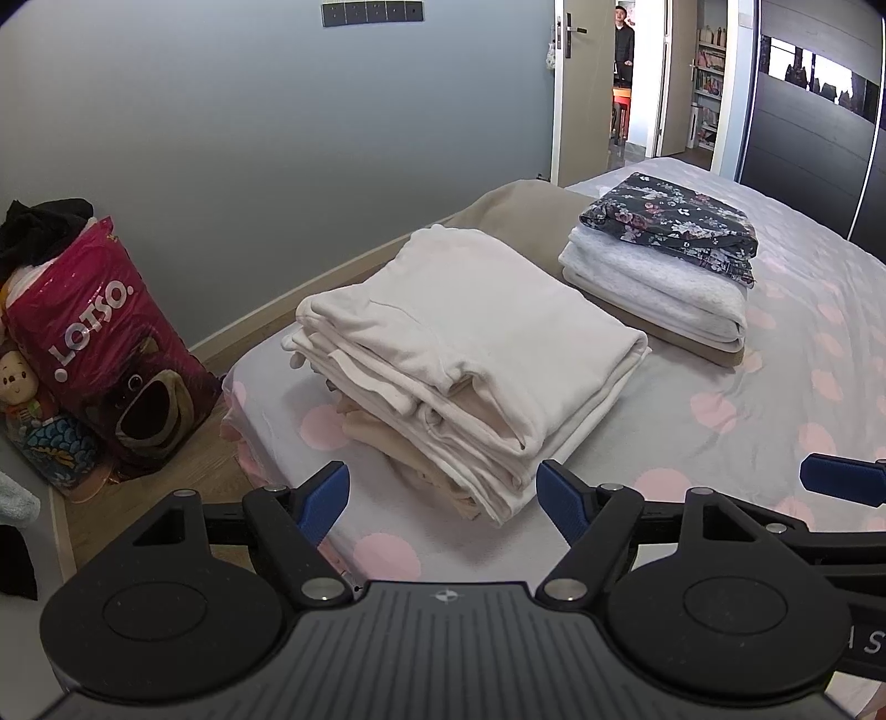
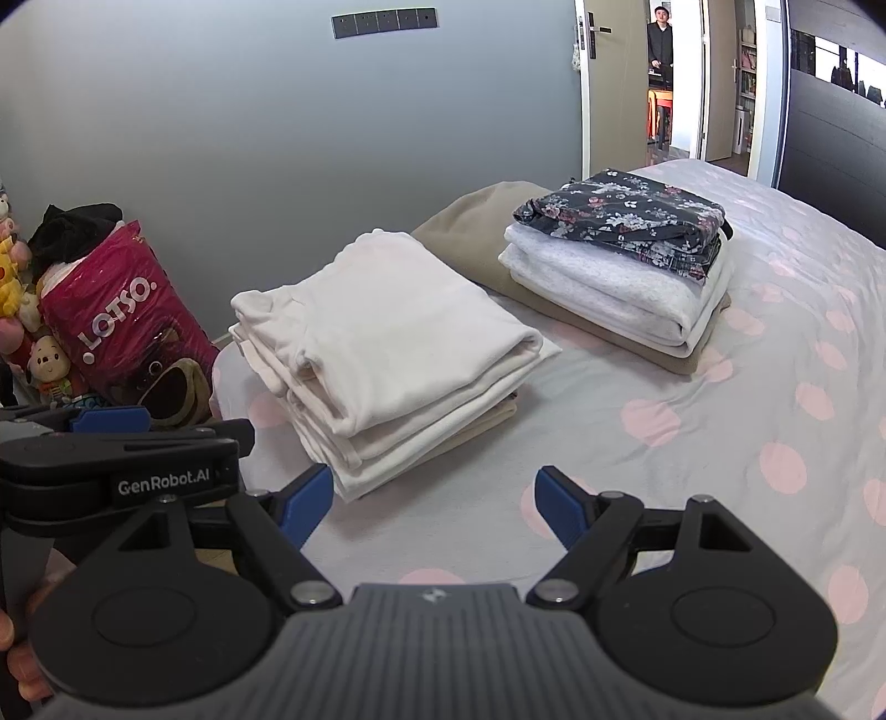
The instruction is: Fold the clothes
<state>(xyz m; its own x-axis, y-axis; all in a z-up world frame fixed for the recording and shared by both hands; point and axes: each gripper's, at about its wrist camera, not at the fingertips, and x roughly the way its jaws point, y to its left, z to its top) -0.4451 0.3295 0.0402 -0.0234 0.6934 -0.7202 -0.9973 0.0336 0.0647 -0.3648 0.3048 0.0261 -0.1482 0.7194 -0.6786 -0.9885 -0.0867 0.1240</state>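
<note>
A folded stack of cream and beige clothes (image 1: 459,354) (image 2: 382,343) lies near the bed's corner. Behind it a second folded pile has a dark floral garment (image 1: 673,221) (image 2: 626,219) on top of white and tan pieces (image 1: 653,293) (image 2: 603,293). My left gripper (image 1: 443,493) is open just in front of the cream stack, nothing between its blue fingers. My right gripper (image 2: 432,498) is open too, low over the sheet to the right of that stack. The left gripper's body (image 2: 122,465) shows at the left of the right wrist view.
The bed has a grey sheet with pink dots (image 1: 775,387) (image 2: 720,443). A pink LOTSO bag (image 1: 111,343) (image 2: 127,332) and plush toys (image 2: 33,343) stand on the floor left of the bed. A person (image 1: 624,39) (image 2: 660,44) stands in the far doorway. A dark wardrobe (image 1: 814,144) is at the right.
</note>
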